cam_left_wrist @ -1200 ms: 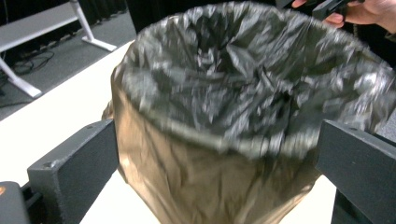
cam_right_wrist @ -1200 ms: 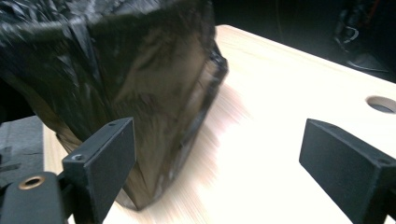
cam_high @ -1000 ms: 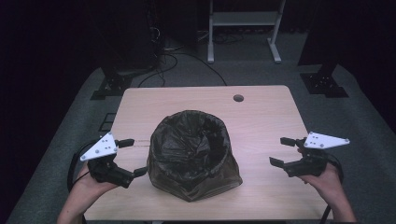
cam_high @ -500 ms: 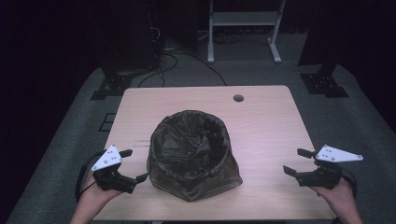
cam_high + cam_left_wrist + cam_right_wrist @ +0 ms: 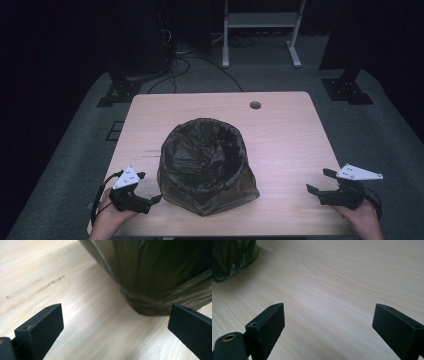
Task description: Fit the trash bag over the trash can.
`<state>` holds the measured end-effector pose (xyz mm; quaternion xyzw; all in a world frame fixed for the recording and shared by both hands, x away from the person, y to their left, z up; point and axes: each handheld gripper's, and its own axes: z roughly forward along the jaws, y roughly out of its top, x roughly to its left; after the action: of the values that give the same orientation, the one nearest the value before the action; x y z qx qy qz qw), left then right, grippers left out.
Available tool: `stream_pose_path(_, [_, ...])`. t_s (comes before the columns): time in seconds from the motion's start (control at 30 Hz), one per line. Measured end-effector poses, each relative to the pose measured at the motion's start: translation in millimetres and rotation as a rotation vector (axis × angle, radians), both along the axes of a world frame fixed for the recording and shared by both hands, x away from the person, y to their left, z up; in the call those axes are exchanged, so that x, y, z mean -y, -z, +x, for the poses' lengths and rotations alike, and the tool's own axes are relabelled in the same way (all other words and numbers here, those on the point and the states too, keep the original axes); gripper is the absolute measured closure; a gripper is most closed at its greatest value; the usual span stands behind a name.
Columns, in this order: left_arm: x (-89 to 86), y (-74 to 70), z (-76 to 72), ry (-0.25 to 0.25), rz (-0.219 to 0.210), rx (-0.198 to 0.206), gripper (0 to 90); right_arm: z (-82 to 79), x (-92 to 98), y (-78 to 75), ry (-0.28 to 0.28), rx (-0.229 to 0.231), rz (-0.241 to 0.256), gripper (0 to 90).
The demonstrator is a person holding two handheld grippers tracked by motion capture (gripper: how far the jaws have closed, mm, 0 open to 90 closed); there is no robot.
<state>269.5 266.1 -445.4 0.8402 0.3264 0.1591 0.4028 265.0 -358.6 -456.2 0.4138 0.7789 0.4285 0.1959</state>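
A bin lined with a dark, crinkled plastic bag [image 5: 206, 162] stands in the middle of the light wooden table [image 5: 285, 130]; its mouth is open upward. My left gripper [image 5: 148, 189] sits low at the table's front left, just beside the bag's base, jaws wide apart and empty. In the left gripper view the bag [image 5: 160, 275] looms close ahead between the jaws. My right gripper [image 5: 320, 182] rests near the front right edge, open and empty, well clear of the bag [image 5: 232, 257], which lies off to its far left.
A small round cable hole [image 5: 255, 105] lies near the table's far edge. Beyond the table are grey carpet, black stand feet [image 5: 120, 92], cables and a white frame [image 5: 260, 30]. Bare tabletop stretches between the bag and my right gripper.
Both grippers have drawn back toward the front edge of the table and dropped lower. The bag has not moved.
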Motion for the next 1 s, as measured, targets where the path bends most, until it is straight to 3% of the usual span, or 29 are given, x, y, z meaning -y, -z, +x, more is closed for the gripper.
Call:
stream_pose_path(0.3, [-1.0,21.3,2.9,-0.019,0.056,-0.044,0.0,4.6,2.2,18.2,0.025,-0.055,-0.021,9.6])
stream_pose_path(0.53, [-5.2,31.5,1.7,-0.023,0.066,-0.060,0.0,6.4,-0.8,26.2,0.026,-0.074,-0.071,9.6])
stream_pose_path(0.67, [-4.5,36.5,0.7,-0.014,0.096,-0.064,0.0,6.5,-2.2,26.7,0.030,-0.073,-0.082,9.6])
stream_pose_path(0.9, [-4.7,37.7,-0.9,-0.010,0.084,-0.057,0.0,7.2,-6.4,31.3,0.019,-0.101,-0.134,9.6])
stream_pose_path(1.0, [-4.8,37.9,-0.5,-0.009,0.080,-0.062,0.0,7.8,-6.6,31.5,0.017,-0.109,-0.127,9.6])
